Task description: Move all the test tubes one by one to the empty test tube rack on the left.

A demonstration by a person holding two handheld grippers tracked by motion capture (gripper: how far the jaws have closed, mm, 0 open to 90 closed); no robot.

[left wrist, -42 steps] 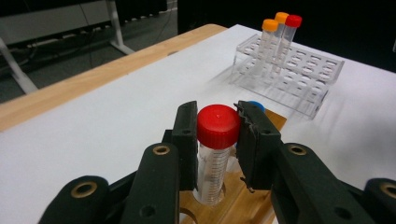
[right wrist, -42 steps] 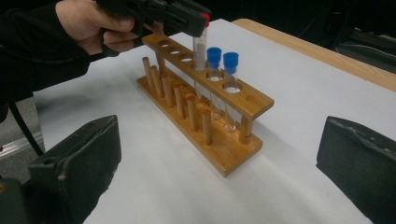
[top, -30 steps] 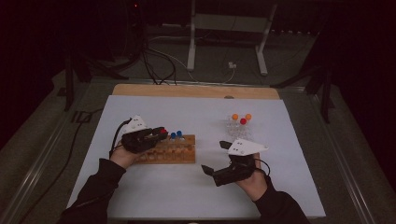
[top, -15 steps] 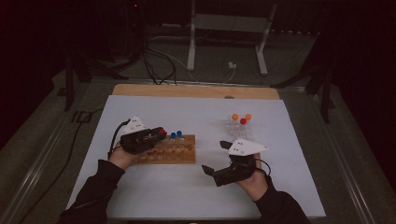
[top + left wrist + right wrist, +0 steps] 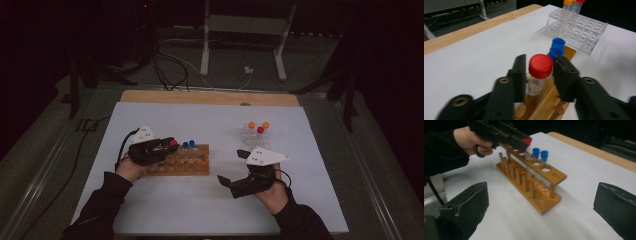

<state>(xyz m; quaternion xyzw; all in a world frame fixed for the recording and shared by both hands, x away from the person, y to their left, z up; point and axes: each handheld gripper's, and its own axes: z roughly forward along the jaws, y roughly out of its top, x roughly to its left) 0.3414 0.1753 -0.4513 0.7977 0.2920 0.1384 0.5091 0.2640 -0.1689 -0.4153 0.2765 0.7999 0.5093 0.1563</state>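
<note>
My left gripper (image 5: pixel 537 72) has just been opening, jaws now slack either side of the red-capped tube (image 5: pixel 539 72), which sits in the wooden rack (image 5: pixel 186 162) near the counter's left edge. Right gripper (image 5: pixel 235 170) waits wide open, empty.

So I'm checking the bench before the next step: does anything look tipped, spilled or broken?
Nothing stands out. The wooden rack sits flat with two blue-capped tubes upright in it, and the red-capped tube stands in its hole between the left gripper, whose jaws have just been opening. The clear rack holds its tubes upright. No spill shows.
</note>
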